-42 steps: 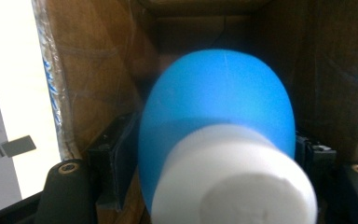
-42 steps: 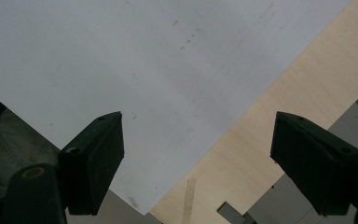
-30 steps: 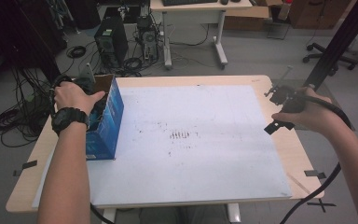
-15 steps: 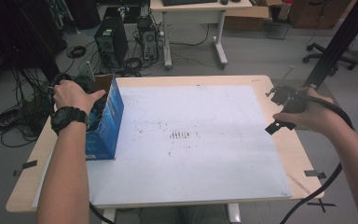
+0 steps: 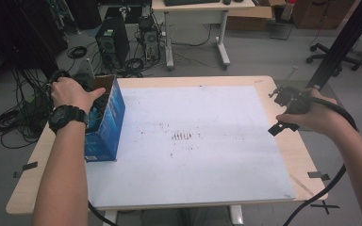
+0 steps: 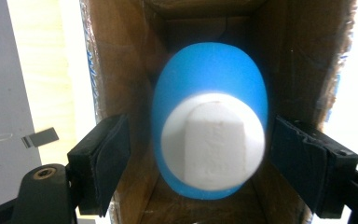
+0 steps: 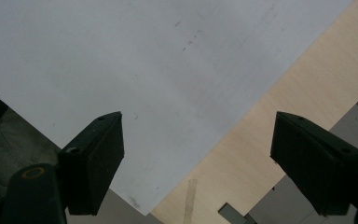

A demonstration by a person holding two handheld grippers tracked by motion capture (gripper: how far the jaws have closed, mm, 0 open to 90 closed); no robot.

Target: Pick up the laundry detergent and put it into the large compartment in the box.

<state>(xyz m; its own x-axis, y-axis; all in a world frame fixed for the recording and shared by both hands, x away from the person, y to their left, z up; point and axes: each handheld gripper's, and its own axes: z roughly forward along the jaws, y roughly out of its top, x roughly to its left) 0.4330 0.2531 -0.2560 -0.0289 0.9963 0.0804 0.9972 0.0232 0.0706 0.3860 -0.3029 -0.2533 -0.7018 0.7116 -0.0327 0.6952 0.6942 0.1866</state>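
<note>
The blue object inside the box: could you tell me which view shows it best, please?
The left gripper view: the blue object, rounded with a white end, sits in the cardboard box between that hand-held gripper's parted jaws. The high view shows just a blue sliver behind the hand; the right gripper view faces the table.

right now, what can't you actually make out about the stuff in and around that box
- Blue and white object in the left gripper view: blurred and close to the lens, so what it is stays unclear.
- Box interior in the high view: hidden by the left hand and the box wall.
- Left gripper in the high view: covered by that hand.
- Box floor in the left gripper view: dark and blocked by the object.
- Print on the box's blue side, high view: too small to read.
</note>
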